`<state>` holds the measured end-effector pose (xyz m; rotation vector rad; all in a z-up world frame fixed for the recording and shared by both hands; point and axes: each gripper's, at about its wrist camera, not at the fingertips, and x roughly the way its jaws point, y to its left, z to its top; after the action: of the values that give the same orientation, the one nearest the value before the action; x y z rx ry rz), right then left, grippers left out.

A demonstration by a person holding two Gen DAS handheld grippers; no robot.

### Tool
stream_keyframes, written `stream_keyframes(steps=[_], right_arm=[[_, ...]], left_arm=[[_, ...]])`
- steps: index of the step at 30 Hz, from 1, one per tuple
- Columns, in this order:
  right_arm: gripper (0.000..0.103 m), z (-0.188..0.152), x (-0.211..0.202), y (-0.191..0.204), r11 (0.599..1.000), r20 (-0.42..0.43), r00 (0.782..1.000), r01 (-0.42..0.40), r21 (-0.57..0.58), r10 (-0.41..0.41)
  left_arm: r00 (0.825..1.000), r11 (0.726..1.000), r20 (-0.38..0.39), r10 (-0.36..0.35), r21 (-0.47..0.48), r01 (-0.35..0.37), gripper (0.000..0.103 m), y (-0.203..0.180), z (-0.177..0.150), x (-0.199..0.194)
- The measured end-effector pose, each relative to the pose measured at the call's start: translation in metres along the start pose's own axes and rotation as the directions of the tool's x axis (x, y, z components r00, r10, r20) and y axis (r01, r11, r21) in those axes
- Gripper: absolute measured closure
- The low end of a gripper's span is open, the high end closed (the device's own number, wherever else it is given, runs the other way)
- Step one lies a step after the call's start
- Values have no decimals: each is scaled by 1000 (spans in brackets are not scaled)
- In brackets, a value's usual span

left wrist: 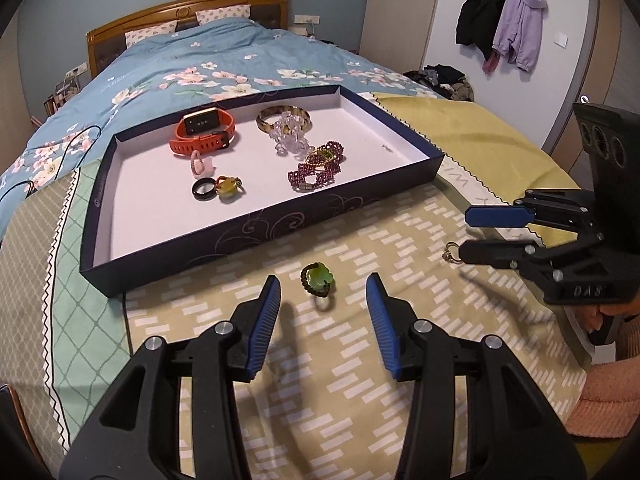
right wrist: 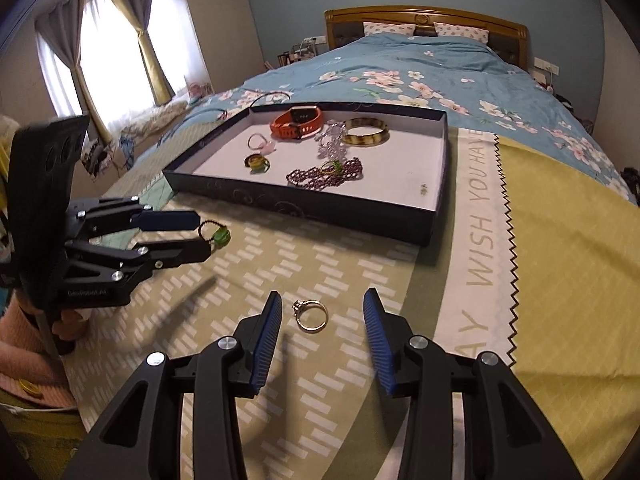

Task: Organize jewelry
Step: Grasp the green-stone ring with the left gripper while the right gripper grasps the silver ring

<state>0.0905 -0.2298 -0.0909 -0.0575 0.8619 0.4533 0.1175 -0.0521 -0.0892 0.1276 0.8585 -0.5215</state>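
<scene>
A dark box lid tray lies on the bed and holds an orange watch, a gold bangle, clear beads, a purple bead bracelet, a black ring and other rings. A green stone ring lies on the patterned cloth between the fingers of my open left gripper. A thin gold ring lies between the fingers of my open right gripper. The tray also shows in the right wrist view. Both grippers are empty.
The patterned cloth and a yellow cloth cover the near bed. A blue floral quilt lies behind the tray. Coats hang on the wall at right. A curtained window is at left.
</scene>
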Motion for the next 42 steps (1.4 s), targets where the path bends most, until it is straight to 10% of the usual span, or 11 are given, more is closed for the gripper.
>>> stream_keyframes(steps=[10,15,30,39,42], right_arm=[[65,-1,11,15,996,-49,998,36,-82,-40],[85,0,10,15,996,-48,998,37,-77,-41],[87,3,4,13,1000,-13,1000,11,-29,-12],[87,7,0,9,1000,28,999,-19,16,19],[87,7,-1,8,999,33,999,-27,23,26]], left_arm=[[999,999,-36,-17,-29,16,62,5,3,12],[999,1000,-40,-12,-26,11,62,3,5,15],[999,999,-23,32,-37,-33,95,6,5,11],[999,998,10,33,-50,-33,95,10,2,-2],[1000,999,11,24,-42,-24,79,8,2,-1]])
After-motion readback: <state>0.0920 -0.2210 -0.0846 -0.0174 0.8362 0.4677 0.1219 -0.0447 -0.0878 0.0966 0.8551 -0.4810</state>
